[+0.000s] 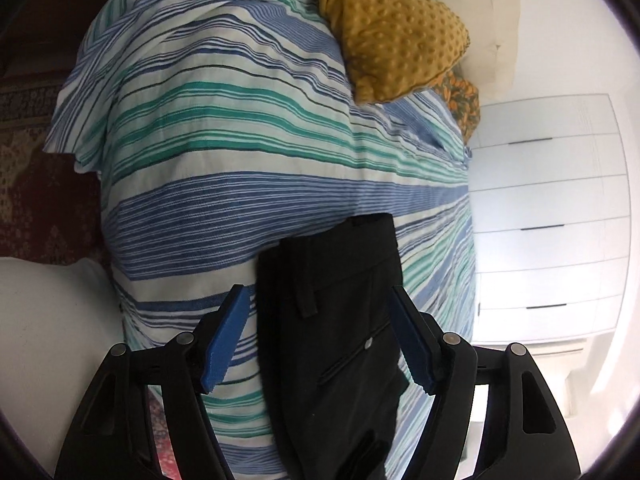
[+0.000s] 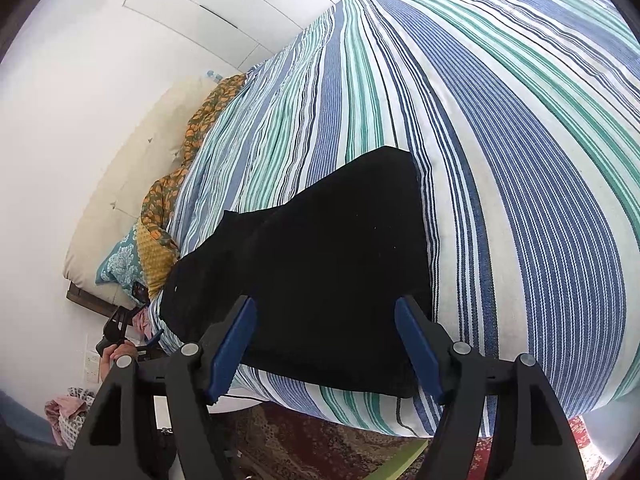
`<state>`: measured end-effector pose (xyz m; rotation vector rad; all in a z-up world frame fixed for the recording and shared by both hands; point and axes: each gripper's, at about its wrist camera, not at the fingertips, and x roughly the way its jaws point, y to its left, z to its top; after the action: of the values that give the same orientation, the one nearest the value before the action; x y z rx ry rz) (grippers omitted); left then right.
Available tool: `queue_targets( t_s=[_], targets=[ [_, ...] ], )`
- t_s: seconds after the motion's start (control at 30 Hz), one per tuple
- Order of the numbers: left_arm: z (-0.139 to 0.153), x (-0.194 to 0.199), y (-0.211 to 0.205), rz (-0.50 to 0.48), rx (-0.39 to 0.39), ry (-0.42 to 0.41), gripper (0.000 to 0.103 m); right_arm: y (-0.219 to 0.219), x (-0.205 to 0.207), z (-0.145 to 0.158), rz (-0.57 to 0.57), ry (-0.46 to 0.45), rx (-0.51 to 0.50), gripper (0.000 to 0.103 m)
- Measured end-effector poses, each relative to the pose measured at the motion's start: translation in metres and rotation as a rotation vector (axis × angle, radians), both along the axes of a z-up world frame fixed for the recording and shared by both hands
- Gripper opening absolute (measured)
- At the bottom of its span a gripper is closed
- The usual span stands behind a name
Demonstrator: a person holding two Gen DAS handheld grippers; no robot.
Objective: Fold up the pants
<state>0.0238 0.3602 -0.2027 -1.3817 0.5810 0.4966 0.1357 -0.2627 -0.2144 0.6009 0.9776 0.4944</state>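
Note:
Black pants [image 1: 332, 320] lie folded on a striped bed cover [image 1: 224, 152]. In the left wrist view their waistband end with a belt loop and a buttoned back pocket lies between my fingers. My left gripper [image 1: 320, 292] is open and holds nothing, just above that end. In the right wrist view the pants [image 2: 320, 264] lie as a broad dark stack near the bed's edge. My right gripper [image 2: 326, 304] is open and empty over the near edge of the pants. The left gripper [image 2: 120, 328] shows small at the far left.
A mustard dotted pillow [image 1: 400, 40] and floral bedding [image 1: 464, 108] lie at the head of the bed. A white wardrobe [image 1: 548, 216] stands beside it. A patterned rug [image 2: 320, 448] covers the floor below the bed's edge. Clothes [image 2: 68, 412] lie on the floor at left.

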Motion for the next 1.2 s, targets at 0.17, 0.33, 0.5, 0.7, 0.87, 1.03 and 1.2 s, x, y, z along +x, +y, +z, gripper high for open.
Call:
queue_targets(
  t_s=[0.17, 0.33, 0.5, 0.7, 0.87, 1.03, 1.2],
  targets=[
    [-0.007, 0.022, -0.008, -0.086, 0.065, 0.079, 0.072, 0.000, 0.001, 0.000, -0.008, 0.002, 0.010, 0.072],
    [-0.018, 0.029, -0.005, -0.087, 0.066, 0.083, 0.073, -0.001, 0.001, 0.000, 0.000, 0.000, 0.004, 0.072],
    [-0.013, 0.020, -0.006, -0.074, 0.067, -0.014, 0.052, 0.001, 0.001, 0.000, 0.003, -0.002, 0.003, 0.072],
    [-0.025, 0.036, -0.006, -0.113, 0.092, 0.069, 0.055, 0.004, 0.003, -0.001, 0.006, -0.002, 0.000, 0.073],
    [-0.035, 0.043, -0.008, -0.096, 0.063, 0.061, 0.047, 0.007, 0.003, 0.000, 0.014, -0.008, -0.008, 0.074],
    [-0.018, 0.035, -0.016, -0.103, 0.102, 0.033, 0.019, 0.006, 0.002, 0.000, 0.012, -0.011, -0.004, 0.074],
    [0.042, 0.034, -0.049, -0.185, 0.258, 0.000, 0.017, 0.004, 0.004, 0.000, 0.008, -0.011, 0.000, 0.074]
  ],
)
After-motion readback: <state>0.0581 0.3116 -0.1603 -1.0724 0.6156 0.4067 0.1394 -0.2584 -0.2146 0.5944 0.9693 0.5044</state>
